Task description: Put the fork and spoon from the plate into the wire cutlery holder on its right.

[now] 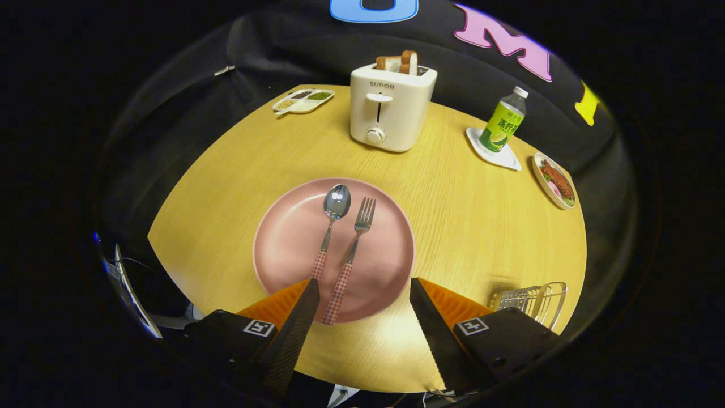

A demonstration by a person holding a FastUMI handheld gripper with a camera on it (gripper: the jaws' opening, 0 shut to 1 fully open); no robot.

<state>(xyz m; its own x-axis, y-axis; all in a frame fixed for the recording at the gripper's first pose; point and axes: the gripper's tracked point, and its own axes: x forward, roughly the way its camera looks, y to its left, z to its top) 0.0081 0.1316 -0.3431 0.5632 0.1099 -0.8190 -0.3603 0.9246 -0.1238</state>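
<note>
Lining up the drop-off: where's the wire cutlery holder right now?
In the gripper view, the wire cutlery holder stands on the table to the right of the pink plate, just beyond the open gripper's right finger.

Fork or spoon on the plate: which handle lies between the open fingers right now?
The fork. Its checked handle end lies in the gap of the open gripper, while the spoon handle runs behind the left finger on the pink plate.
</note>
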